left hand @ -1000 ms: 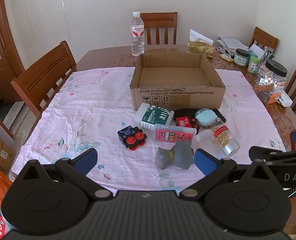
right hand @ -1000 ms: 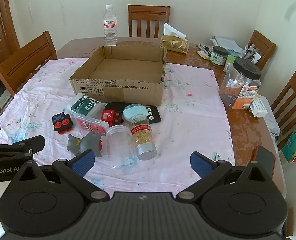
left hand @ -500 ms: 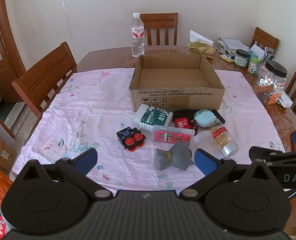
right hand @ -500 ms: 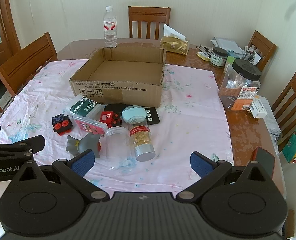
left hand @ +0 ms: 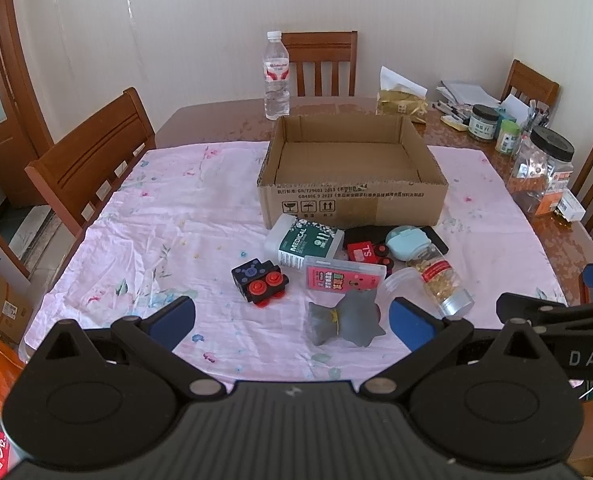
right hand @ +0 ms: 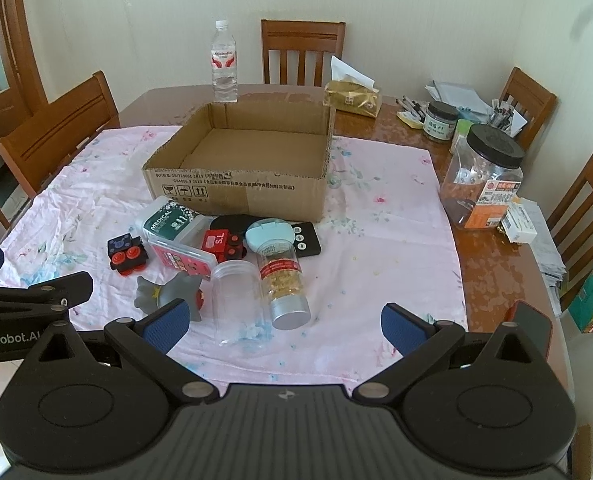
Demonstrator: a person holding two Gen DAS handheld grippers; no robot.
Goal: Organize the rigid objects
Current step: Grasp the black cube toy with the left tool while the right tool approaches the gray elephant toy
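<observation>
An open cardboard box stands mid-table with nothing inside. In front of it lies a cluster: a green medical bottle, a black-and-red toy block, a pink case, a grey figure, a capsule bottle, a clear jar, a red toy and a black remote. My left gripper hovers open near the table's front edge, just before the grey figure. My right gripper is open too, before the jar and capsule bottle.
A pink floral cloth covers the wooden table. A water bottle and tissue pack stand behind the box. A big black-lidded jar, small jars and papers crowd the right side. Chairs ring the table.
Both grippers have drawn slightly back and up from the table, so the objects sit a little farther off. Nothing on the table has moved; both stay open.
</observation>
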